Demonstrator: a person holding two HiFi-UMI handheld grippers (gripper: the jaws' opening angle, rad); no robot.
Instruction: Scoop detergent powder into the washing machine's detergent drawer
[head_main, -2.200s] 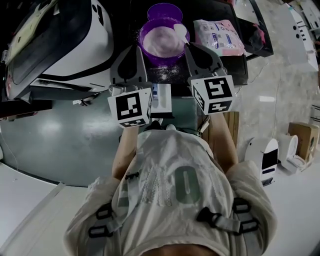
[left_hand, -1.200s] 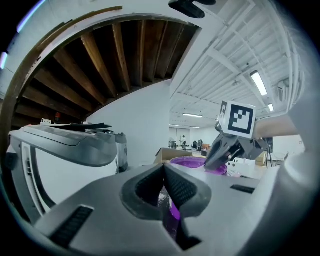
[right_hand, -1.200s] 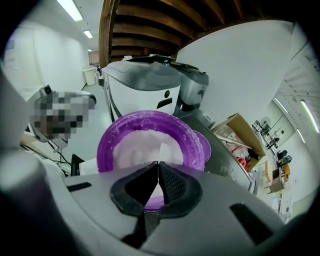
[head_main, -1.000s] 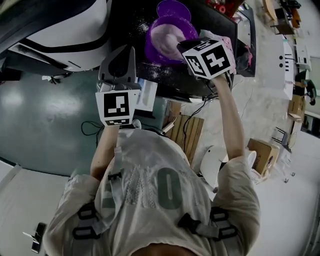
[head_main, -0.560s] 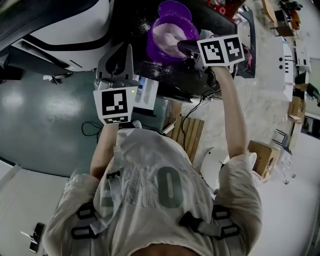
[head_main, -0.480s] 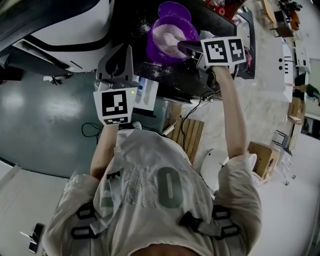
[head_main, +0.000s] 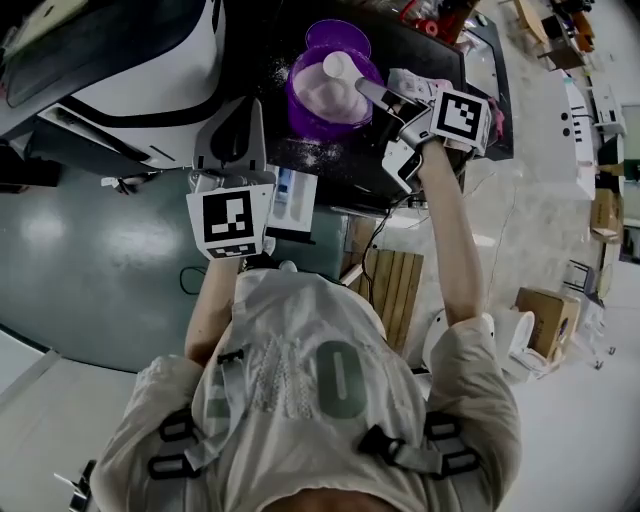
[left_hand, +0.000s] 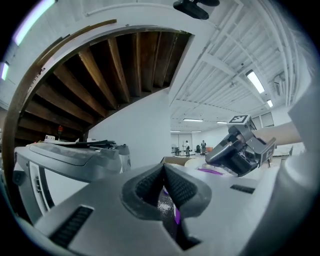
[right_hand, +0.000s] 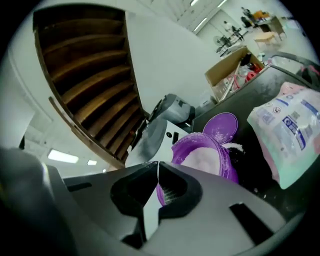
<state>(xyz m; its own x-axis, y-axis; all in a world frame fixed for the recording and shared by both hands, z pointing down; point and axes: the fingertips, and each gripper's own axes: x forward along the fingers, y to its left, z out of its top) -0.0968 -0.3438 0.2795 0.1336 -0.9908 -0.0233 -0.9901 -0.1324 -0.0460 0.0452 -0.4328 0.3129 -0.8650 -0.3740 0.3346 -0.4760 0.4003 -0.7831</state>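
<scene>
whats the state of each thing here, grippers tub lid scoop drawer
purple tub: open, holding white powder
lid: off, lying behind the tub
scoop: held over the tub
right hand-held gripper: shut on the scoop's handle
left hand-held gripper: shut, empty
detergent drawer: pulled out

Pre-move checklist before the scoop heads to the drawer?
1. Right gripper shut on scoop: ok.
2. Scoop loaded with powder: cannot tell.
3. Scoop above purple bowl, so spills fall back in: ok.
4. Detergent drawer pulled out: ok, though partly hidden by the left gripper.
5. Left gripper shut and empty: ok.
6. Left gripper clear of the path to the drawer: cannot tell.
</scene>
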